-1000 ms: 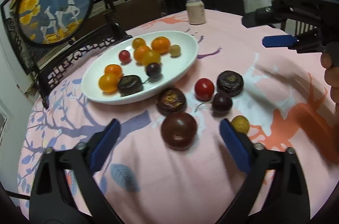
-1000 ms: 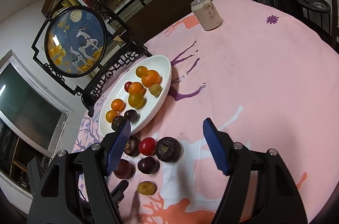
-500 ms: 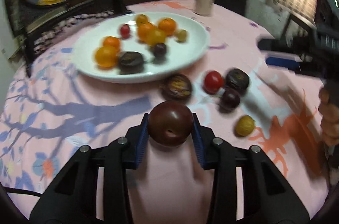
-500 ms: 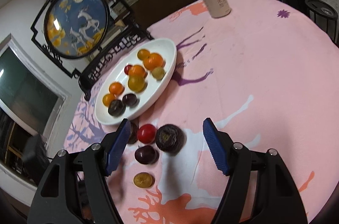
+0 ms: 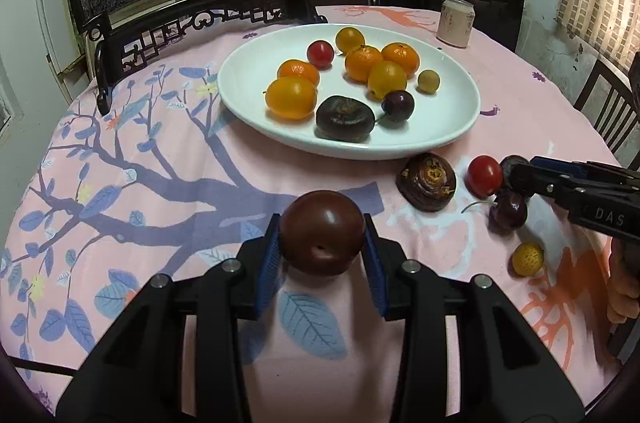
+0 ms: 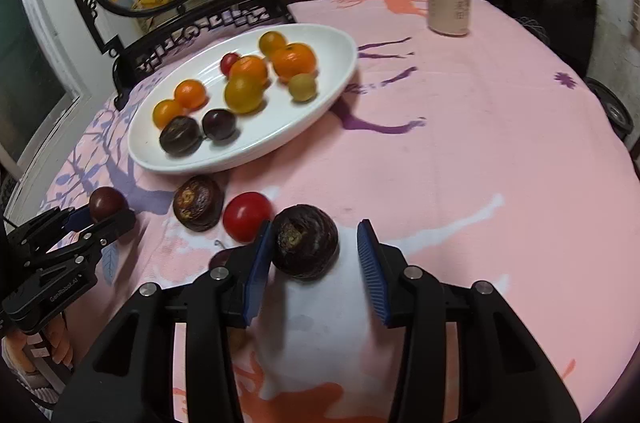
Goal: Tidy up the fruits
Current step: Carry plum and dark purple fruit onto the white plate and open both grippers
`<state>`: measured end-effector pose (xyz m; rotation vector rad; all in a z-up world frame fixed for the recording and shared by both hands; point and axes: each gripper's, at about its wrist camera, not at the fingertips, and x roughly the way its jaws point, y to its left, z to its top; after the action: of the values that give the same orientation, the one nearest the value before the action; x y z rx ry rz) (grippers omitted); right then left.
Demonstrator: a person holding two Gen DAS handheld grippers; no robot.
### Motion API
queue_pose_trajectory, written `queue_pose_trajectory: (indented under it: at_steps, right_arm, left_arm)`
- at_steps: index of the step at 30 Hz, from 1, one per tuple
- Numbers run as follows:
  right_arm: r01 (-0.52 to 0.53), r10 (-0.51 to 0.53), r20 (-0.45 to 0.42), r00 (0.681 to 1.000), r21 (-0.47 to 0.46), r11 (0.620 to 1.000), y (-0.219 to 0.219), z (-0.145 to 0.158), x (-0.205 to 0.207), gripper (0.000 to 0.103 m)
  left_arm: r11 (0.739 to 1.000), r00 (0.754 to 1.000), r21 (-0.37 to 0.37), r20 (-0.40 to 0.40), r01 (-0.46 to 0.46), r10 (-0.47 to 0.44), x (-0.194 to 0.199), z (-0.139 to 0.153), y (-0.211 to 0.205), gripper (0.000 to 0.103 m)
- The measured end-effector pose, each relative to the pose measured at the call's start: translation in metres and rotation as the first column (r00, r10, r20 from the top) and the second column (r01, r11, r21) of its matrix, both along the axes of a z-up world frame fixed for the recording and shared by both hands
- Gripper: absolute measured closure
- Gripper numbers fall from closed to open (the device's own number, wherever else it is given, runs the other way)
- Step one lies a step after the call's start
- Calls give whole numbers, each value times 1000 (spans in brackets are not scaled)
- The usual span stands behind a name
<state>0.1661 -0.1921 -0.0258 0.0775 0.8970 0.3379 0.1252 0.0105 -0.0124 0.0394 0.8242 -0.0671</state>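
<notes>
Left gripper (image 5: 322, 257): closed on a dark red plum (image 5: 322, 232), both blue pads (image 5: 269, 263) pressed against its sides; the plum sits between the fingertips above the pink-clothed surface (image 5: 160, 207), short of the white plate (image 5: 448, 135). Whether it is lifted clear of the cloth cannot be told.

Right gripper (image 6: 316, 263): partly open around a dark wrinkled fruit (image 6: 306, 241); the left pad touches or nearly touches it, the right pad stands apart with a visible gap. The fruit rests on the surface, just beside a red cherry tomato (image 6: 246, 214).

Loose fruit on the surface, near the plate's front rim: a second wrinkled dark fruit (image 5: 427, 181), a dark cherry (image 5: 508, 212) with stem, a small yellow fruit (image 5: 528, 258).

Plate contents: oranges and yellow fruit, one red tomato, one dark wrinkled fruit, one dark cherry (ten pieces in all).

Right hand (image 5: 624, 287): fingers wrapped on the gripper handle at the frame's right edge.

Drink can (image 6: 449, 3): upright near the far edge of the surface.
</notes>
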Motion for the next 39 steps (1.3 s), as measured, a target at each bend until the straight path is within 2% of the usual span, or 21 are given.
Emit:
queue_pose_trajectory:
  at_steps: [3, 5, 7, 13, 18, 22, 25, 29, 32, 33, 34, 35, 36, 37, 39]
  right_arm:
    - [-23, 23, -6, 1000, -4, 1000, 7, -3, 1, 59]
    - [-37, 37, -19, 999, 3, 999, 10, -7, 3, 64]
    - [-44, 44, -6, 999, -23, 999, 15, -7, 0, 76]
    - [-15, 15, 15, 1000, 4, 1000, 6, -3, -5, 78]
    - [35, -41, 79, 996, 76, 996, -12, 16, -11, 78]
    - [45, -57, 103, 993, 118, 992, -12, 33, 1, 79]
    - [46, -60, 102, 993, 131, 990, -3, 43, 21, 79]
    - [36, -47, 90, 995, 114, 993, 17, 46, 54, 79]
    - [23, -32, 75, 997, 114, 993, 26, 40, 69, 79]
    - [13, -21, 68, 997, 119, 993, 28, 36, 74, 78]
    - [12, -20, 61, 998, 121, 993, 29, 33, 77, 73]
    - [14, -21, 59, 998, 122, 992, 28, 31, 79, 67]
    - [17, -25, 69, 997, 123, 992, 26, 30, 78, 56]
    - [25, -36, 85, 996, 123, 992, 24, 31, 77, 50]
    - [38, -52, 108, 993, 131, 991, 19, 34, 73, 50]
  left_arm:
    - [1000, 1000, -4, -16, 4, -4, 1, -3, 1, 64]
    - [1000, 999, -6, -34, 7, -7, 4, -7, 1, 64]
    - [1000, 999, -12, -48, 10, -11, 6, -10, 1, 64]
    - [999, 999, -34, -42, 15, -17, 5, -9, 3, 64]
    - [998, 999, -59, 38, 0, 2, 0, 14, 7, 64]
    - [998, 997, -58, 68, -31, 35, 24, 37, 12, 64]
    - [996, 997, -83, 68, -39, 45, 52, 48, 14, 64]
    - [993, 997, -109, 57, -44, 50, 86, 49, 7, 64]
    - [993, 999, -116, 36, -21, 25, 106, 39, -6, 63]
    - [993, 999, -114, 40, -14, 18, 108, 35, -10, 56]
    - [994, 999, -105, 43, -13, 17, 109, 34, -12, 38]
    - [996, 999, -87, 50, -13, 17, 109, 32, -15, 31]
    - [998, 997, -64, 70, -11, 15, 107, 33, -17, 29]
    - [998, 997, -56, 77, -11, 15, 106, 35, -17, 29]
    - [997, 996, -74, 88, -18, 24, 103, 40, -11, 25]
